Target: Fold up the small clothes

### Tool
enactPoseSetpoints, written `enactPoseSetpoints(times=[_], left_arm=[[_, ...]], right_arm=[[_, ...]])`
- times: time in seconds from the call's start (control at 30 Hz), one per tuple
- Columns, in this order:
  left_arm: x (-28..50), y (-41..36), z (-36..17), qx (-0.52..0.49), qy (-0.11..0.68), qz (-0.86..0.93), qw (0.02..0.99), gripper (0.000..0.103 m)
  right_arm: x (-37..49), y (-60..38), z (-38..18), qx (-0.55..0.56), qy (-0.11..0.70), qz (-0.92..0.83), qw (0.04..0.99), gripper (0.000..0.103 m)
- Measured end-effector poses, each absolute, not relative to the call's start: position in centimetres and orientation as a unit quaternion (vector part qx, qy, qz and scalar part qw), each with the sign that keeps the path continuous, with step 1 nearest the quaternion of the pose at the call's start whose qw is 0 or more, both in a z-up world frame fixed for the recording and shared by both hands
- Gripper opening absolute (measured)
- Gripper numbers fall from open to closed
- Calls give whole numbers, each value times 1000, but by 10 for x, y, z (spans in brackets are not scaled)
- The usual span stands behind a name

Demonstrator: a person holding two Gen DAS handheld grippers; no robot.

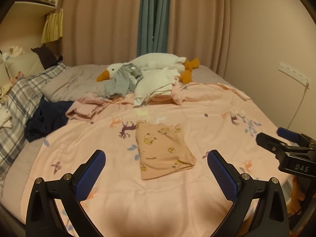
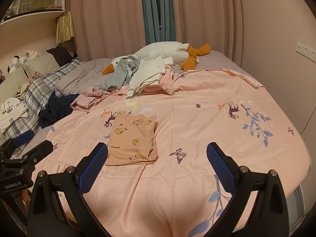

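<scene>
A small peach garment with yellow cartoon prints [image 1: 164, 150] lies folded into a compact rectangle on the pink bedsheet [image 1: 217, 118]. It also shows in the right wrist view [image 2: 133, 140]. My left gripper [image 1: 156, 158] is open and empty, held above the sheet just in front of the garment. My right gripper [image 2: 157, 152] is open and empty, with the garment ahead and left of its middle. The right gripper appears at the right edge of the left wrist view [image 1: 274, 140], and the left gripper at the left edge of the right wrist view [image 2: 31, 144].
A heap of loose clothes, white [image 1: 156, 83], grey [image 1: 120, 83], pink [image 1: 85, 108] and navy [image 1: 47, 118], lies at the back of the bed by a plush goose [image 1: 150, 63]. Plaid pillows [image 1: 21, 98] are on the left. Curtains and a wall stand behind.
</scene>
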State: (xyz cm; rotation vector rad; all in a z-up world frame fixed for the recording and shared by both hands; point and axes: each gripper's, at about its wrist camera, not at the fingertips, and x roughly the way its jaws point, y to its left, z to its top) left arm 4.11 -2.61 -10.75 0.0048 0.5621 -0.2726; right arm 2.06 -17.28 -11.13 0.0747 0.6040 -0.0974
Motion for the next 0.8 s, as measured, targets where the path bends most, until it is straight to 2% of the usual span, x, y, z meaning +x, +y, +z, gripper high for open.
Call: enactPoseSetpoints(times=[0.8], left_arm=[[37,-30,-110,25,275,-123,953,102]], right_arm=[[21,-169,-109,19,295,-58,954,101]])
